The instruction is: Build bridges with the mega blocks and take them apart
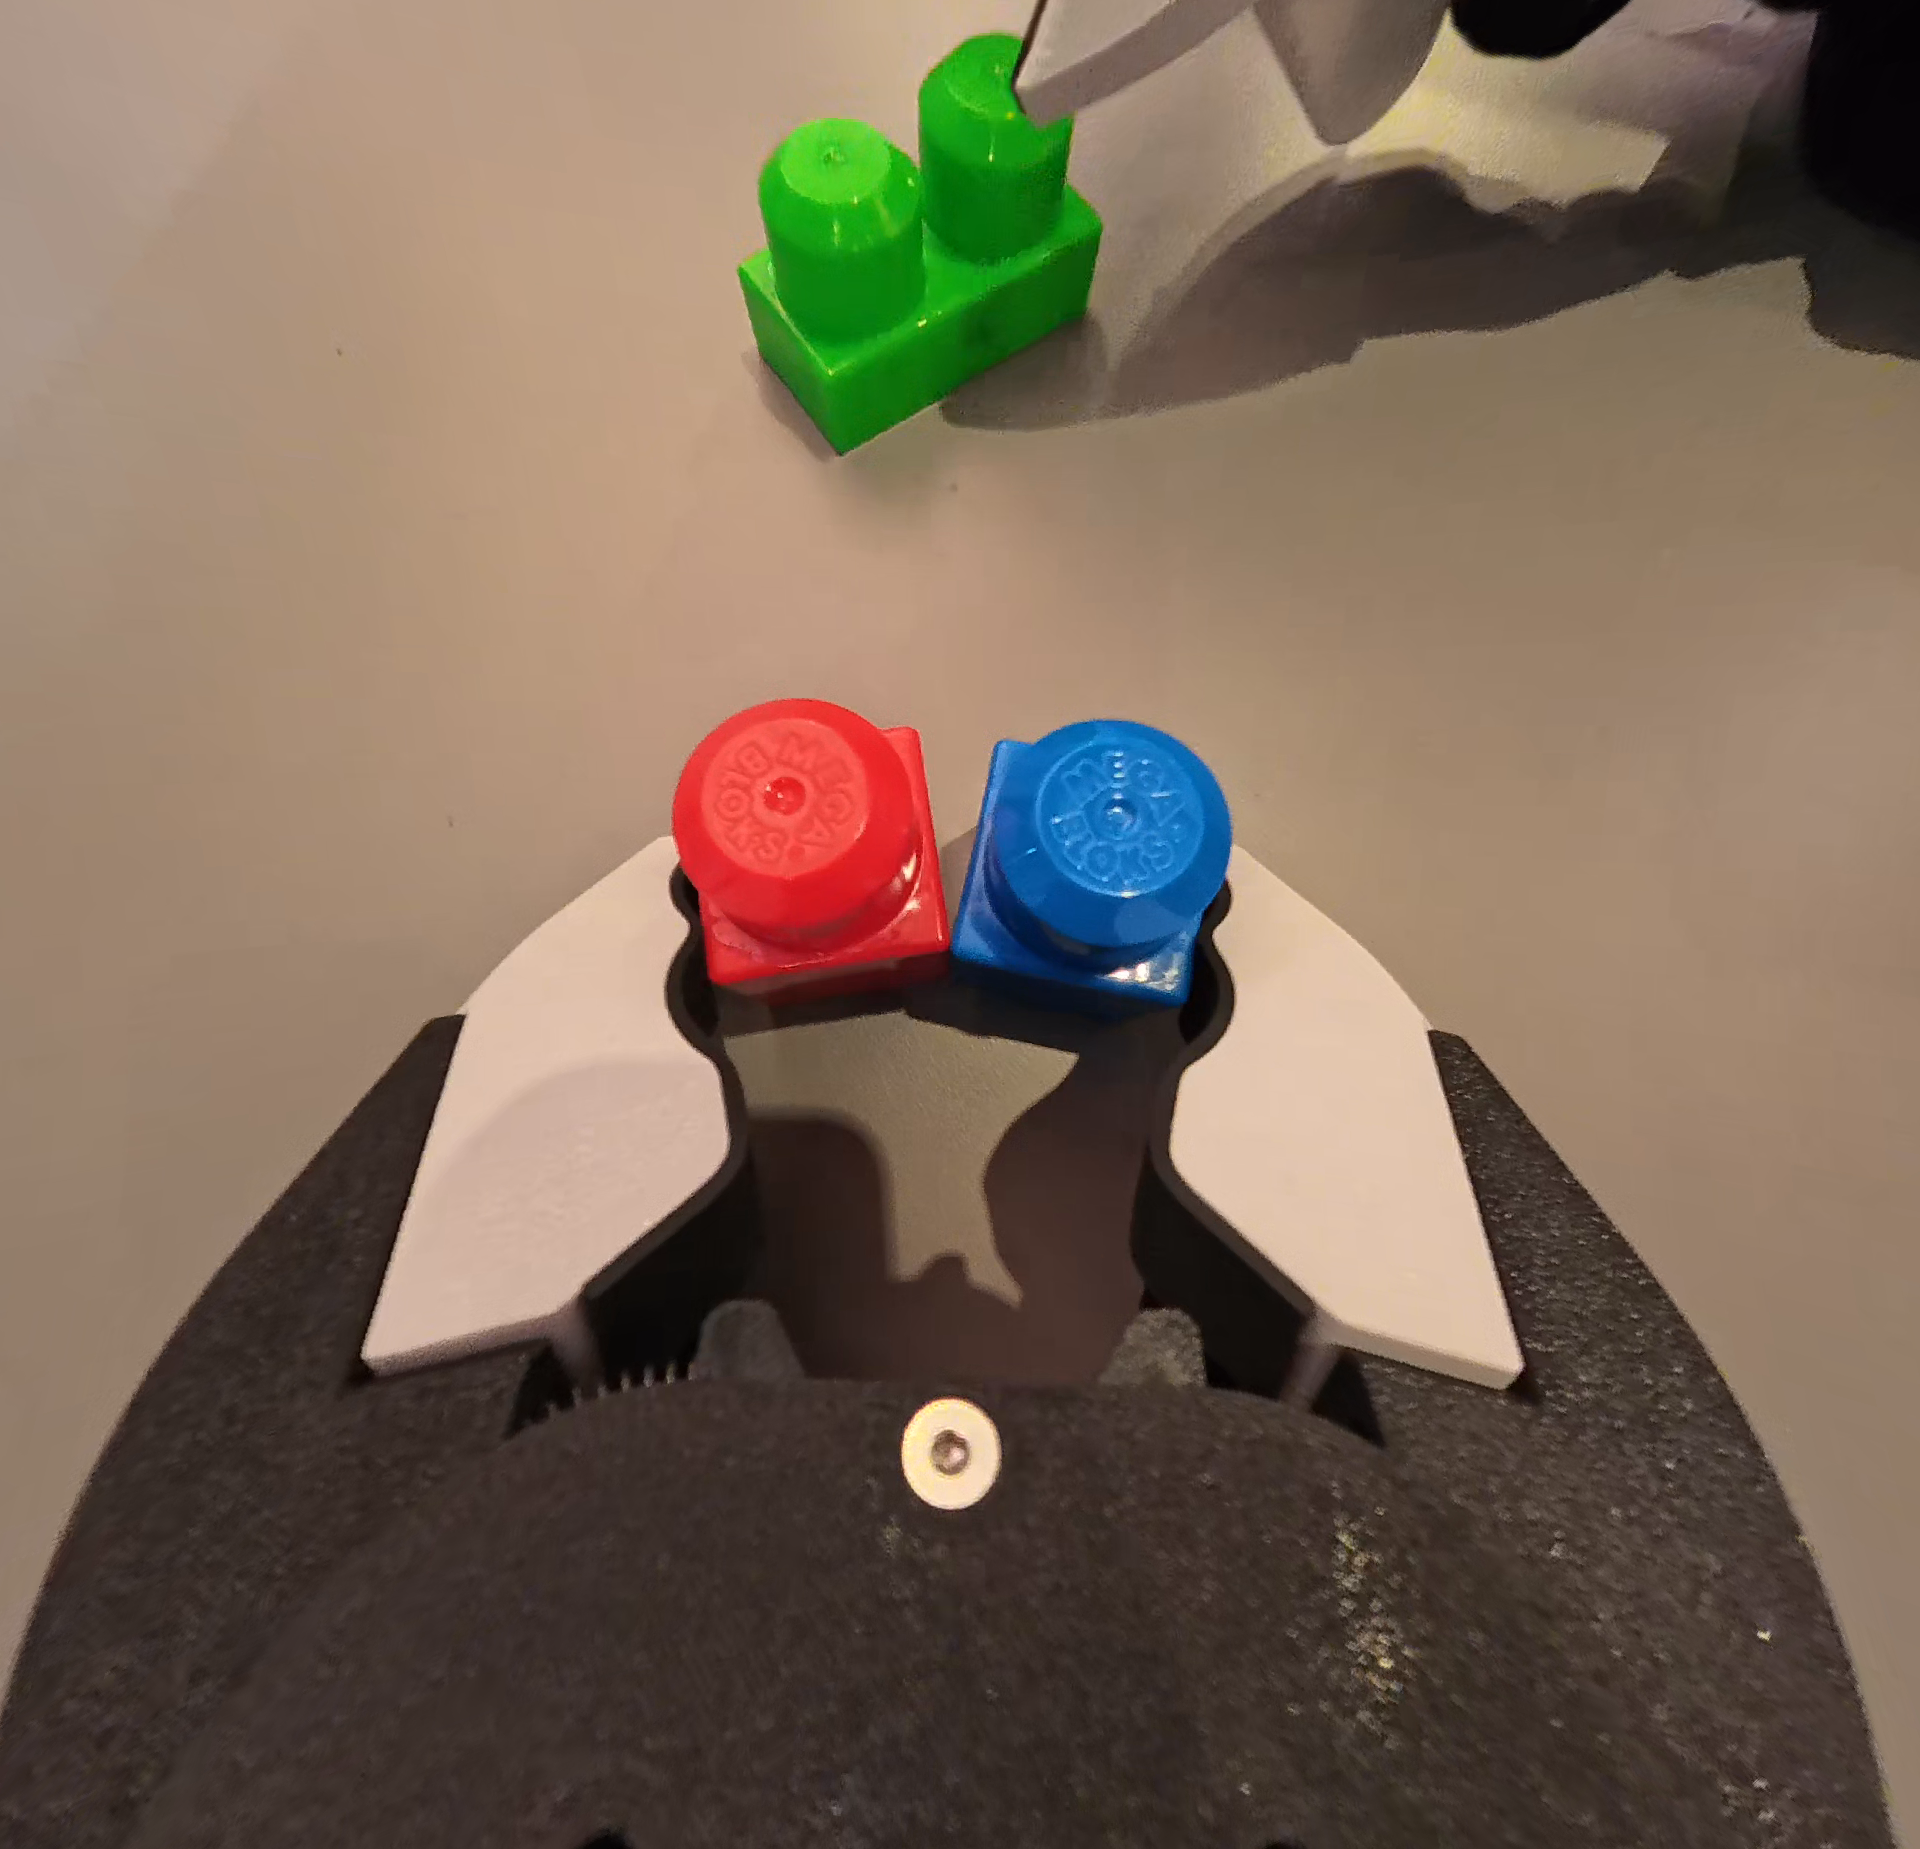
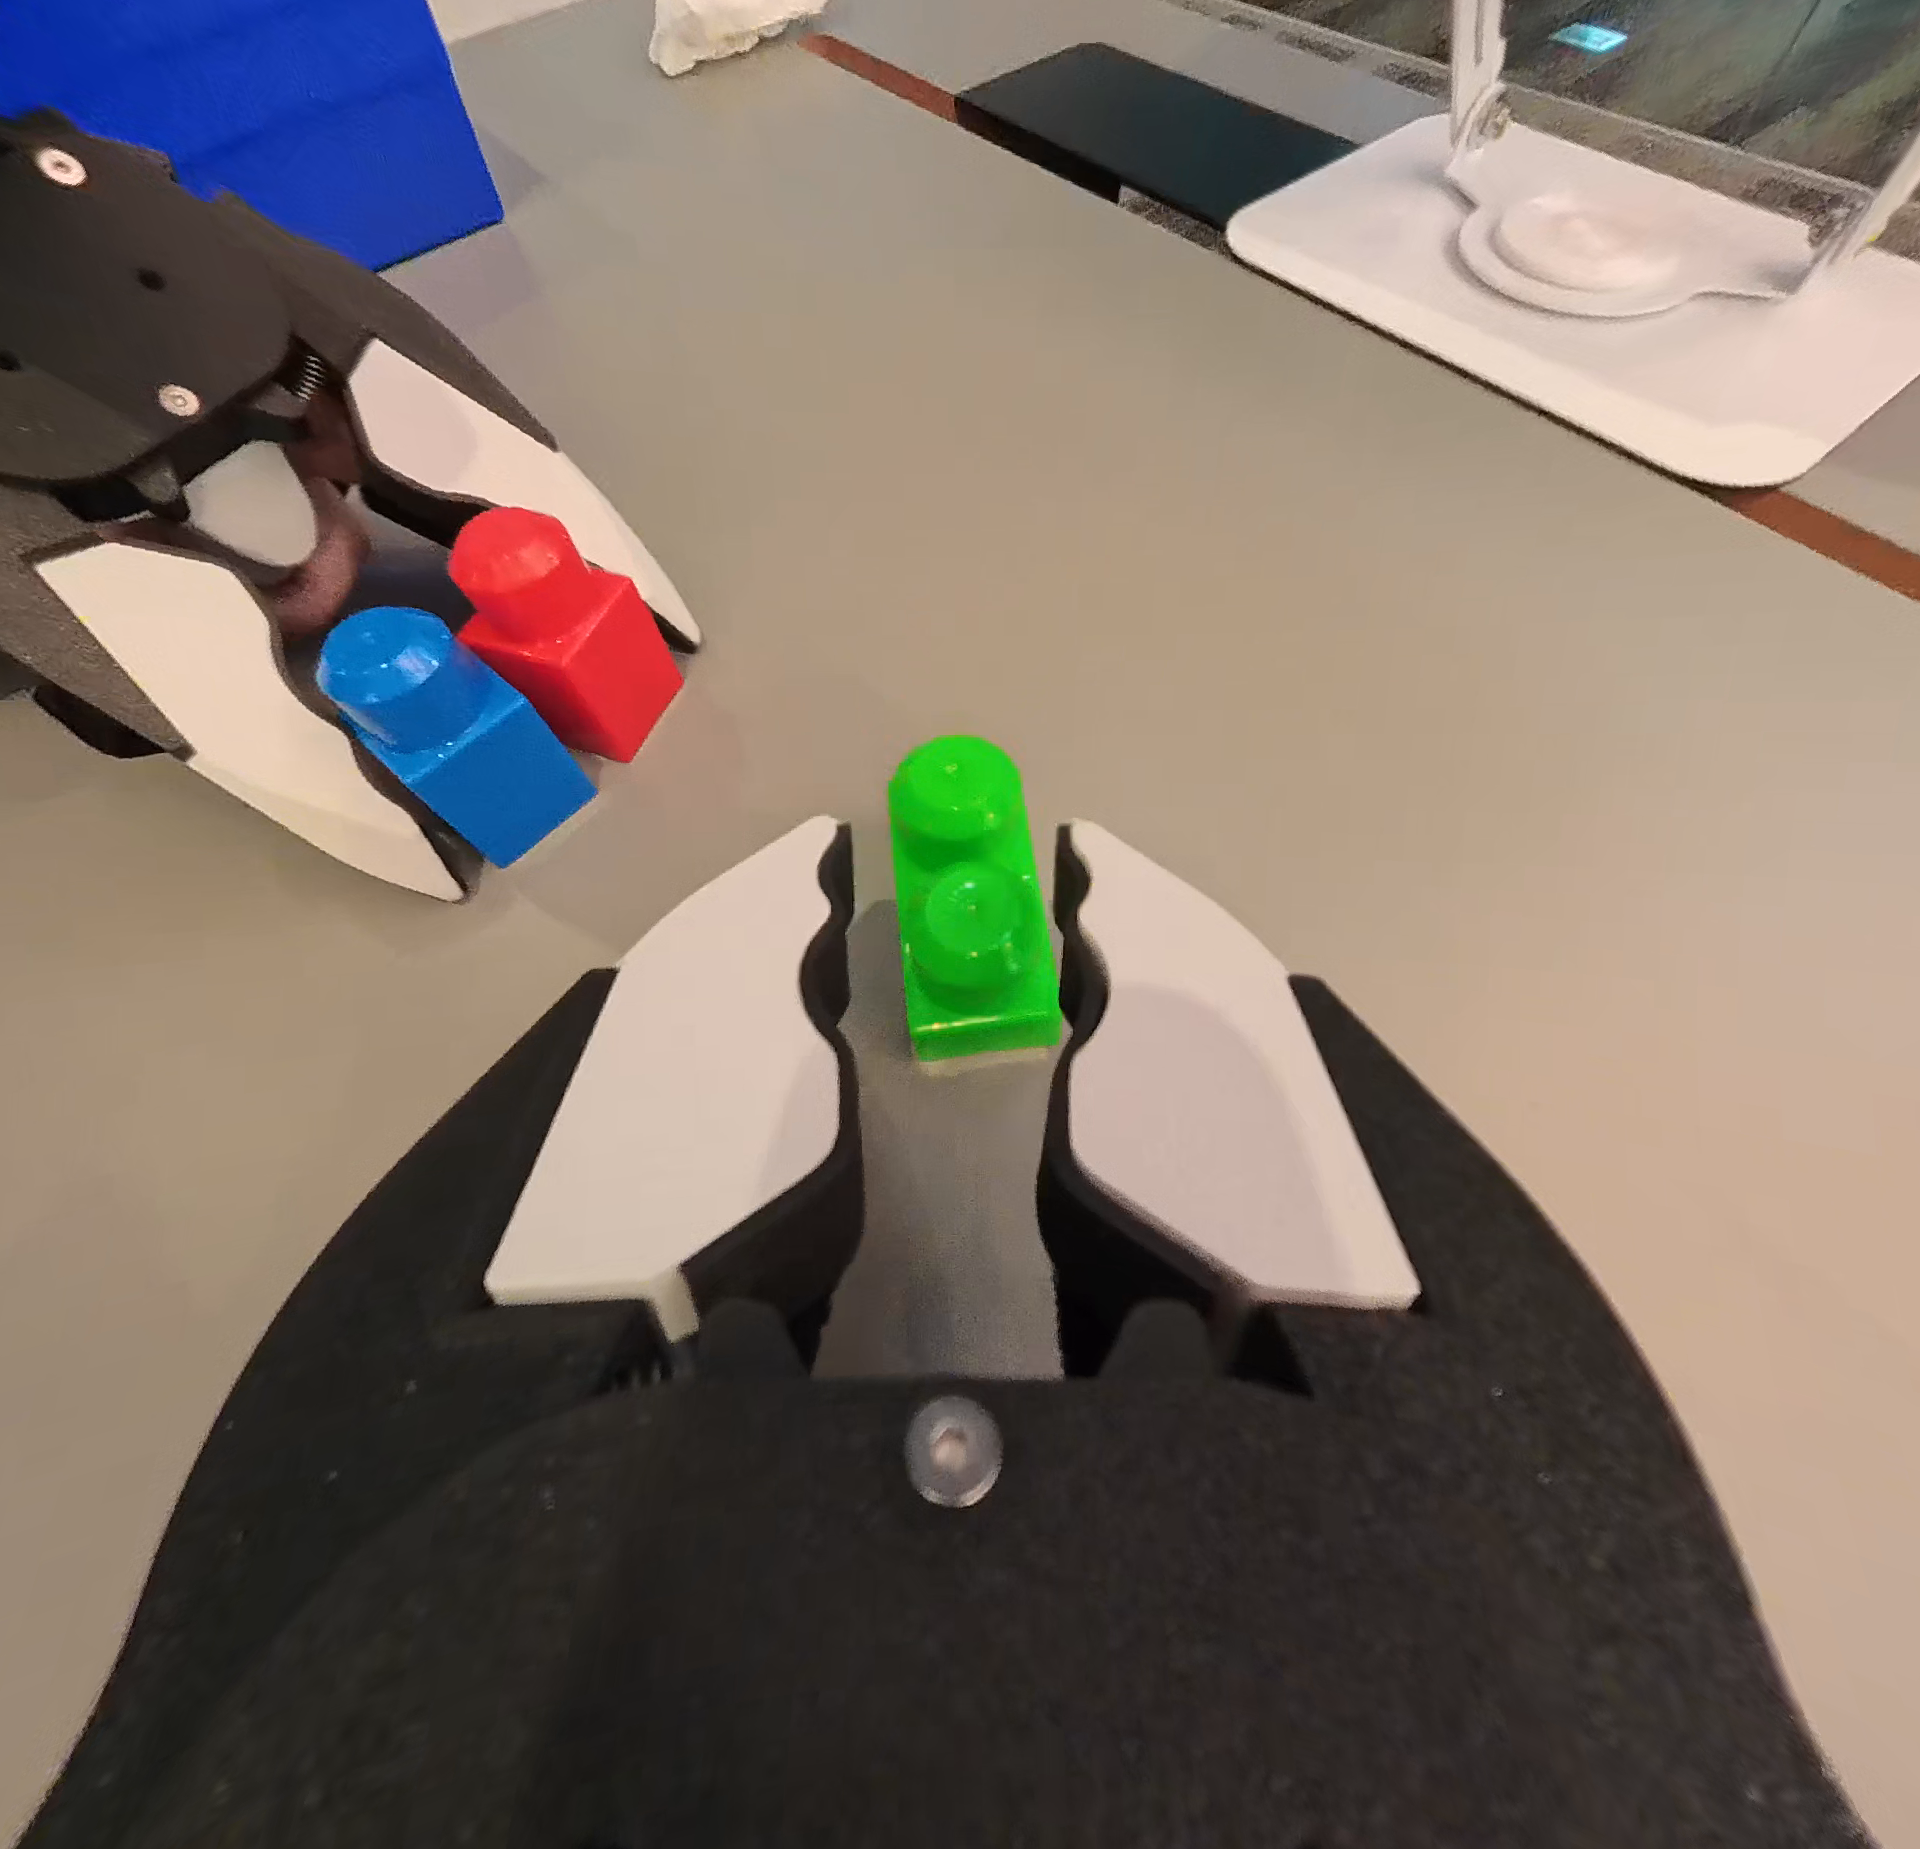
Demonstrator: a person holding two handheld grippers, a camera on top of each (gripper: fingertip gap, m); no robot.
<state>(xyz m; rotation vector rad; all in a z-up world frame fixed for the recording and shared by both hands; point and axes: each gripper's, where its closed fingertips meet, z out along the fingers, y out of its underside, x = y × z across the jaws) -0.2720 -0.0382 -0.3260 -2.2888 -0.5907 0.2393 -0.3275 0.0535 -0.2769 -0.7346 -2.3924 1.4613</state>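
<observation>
Between your left claw (image 1: 951, 895) tips sit the red (image 1: 810, 854) and blue (image 1: 1101, 864) blocks, pinched together as piers; your right claw (image 2: 948, 926) brackets the green span (image 2: 971, 916), apparently not yet clamped.

Raised letters are running in a ring around the flat round top of the red block (image 1: 810, 854). The letters are the same red as the block, and a tiny dot is sitting in the middle of the ring. The blue block (image 1: 1101, 864) just beside it is wearing the same kind of ring of raised letters on its round top, in blue, around a little dot too. In the left wrist view both rings are showing big and clear. In the right wrist view the block tops are looking too blurry to read. Far back, a small glowing patch (image 2: 1584, 36) is shining, too small to read.
</observation>
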